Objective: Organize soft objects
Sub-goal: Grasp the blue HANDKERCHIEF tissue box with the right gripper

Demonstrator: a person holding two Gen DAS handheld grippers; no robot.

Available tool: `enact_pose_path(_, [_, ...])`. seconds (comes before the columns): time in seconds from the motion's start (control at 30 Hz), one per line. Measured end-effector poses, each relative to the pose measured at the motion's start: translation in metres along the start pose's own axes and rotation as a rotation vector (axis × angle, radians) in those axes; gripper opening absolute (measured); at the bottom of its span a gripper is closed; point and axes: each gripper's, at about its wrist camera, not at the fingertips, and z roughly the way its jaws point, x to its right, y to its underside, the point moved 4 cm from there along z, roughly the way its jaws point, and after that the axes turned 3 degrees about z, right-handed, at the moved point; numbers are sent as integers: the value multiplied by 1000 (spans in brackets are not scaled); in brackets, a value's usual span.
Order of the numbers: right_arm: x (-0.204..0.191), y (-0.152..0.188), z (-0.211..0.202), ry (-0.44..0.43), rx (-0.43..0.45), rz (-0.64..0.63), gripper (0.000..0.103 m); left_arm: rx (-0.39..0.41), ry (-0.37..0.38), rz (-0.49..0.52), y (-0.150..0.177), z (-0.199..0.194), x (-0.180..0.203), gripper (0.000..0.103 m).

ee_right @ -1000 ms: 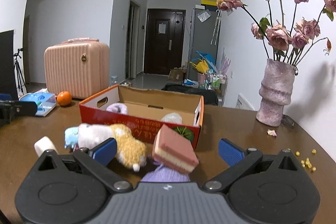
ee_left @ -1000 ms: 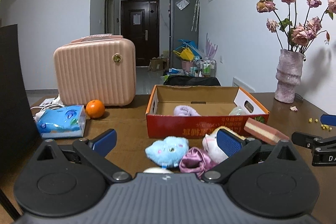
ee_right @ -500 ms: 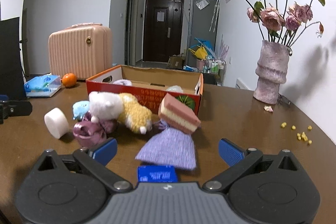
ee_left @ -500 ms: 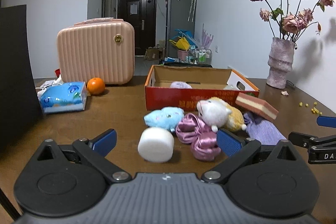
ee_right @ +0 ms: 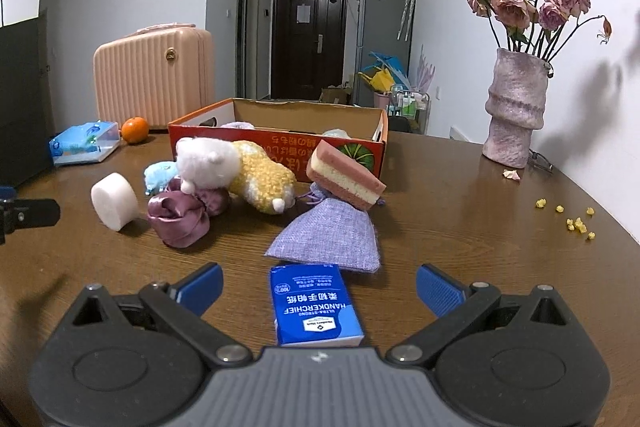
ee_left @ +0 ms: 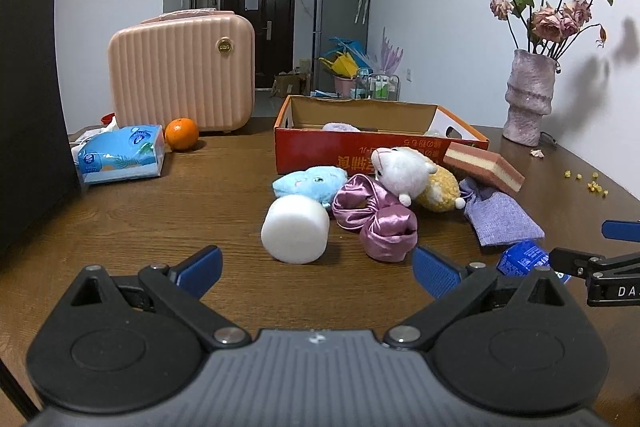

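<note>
Dark wood tabletop (ee_left: 200,195) carries a heap of soft things just short of the red cardboard box (ee_left: 360,147) at 12 o'clock, while your left gripper (ee_left: 316,265) and right gripper (ee_right: 318,285) both stand spread wide and empty. You appear to be choosing a first pick: white foam cylinder (ee_left: 295,229) sits at 12 o'clock of your left fingers, blue tissue pack (ee_right: 314,307) lies between your right ones. Next, close squarely on one, lift it clear, and carry it over the box wall.

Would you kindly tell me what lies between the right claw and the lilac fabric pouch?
A blue handkerchief pack lies flat on the table between the open right claw and the lilac pouch, seen clearly in the right wrist view.
</note>
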Motion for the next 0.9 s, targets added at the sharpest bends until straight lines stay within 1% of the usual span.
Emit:
enact_pose_path(0.2, [-1, 0, 8, 3, -20, -9, 103, -4, 1, -1, 1, 1, -1, 103])
enact_pose_path(0.3, [-1, 2, 18, 6, -47, -16, 103, -8, 2, -2, 1, 2, -1, 103])
enact_pose_path(0.47, [0, 8, 37, 9, -101, -30, 99, -17, 2, -4, 3, 4, -1, 103])
enact_pose_path(0.5, [0, 9, 41, 8, -110, -32, 94, -20, 1, -3, 4, 5, -1, 103])
enact_pose_path(0.53, [-1, 10, 45, 5, -122, -33, 91, -22, 1, -3, 4, 6, -1, 103])
enact_pose_path(0.6, [-1, 13, 51, 4, -142, -32, 89, -25, 3, -3, 5, 7, -1, 103])
enact_pose_path(0.77, [-1, 17, 59, -7, -167, -28, 76, -30, 9, -1, 5, 9, 0, 103])
enact_pose_path(0.83, [-2, 19, 61, -13, -175, -26, 64, -34, 11, 1, 6, 11, 1, 103])
enact_pose_path(0.87, [-2, 19, 60, -22, -173, -21, 61, -36, 11, 2, 6, 12, 1, 103])
enact_pose_path(0.9, [-2, 19, 60, -27, -172, -19, 56, -37, 11, 3, 7, 12, 2, 103])
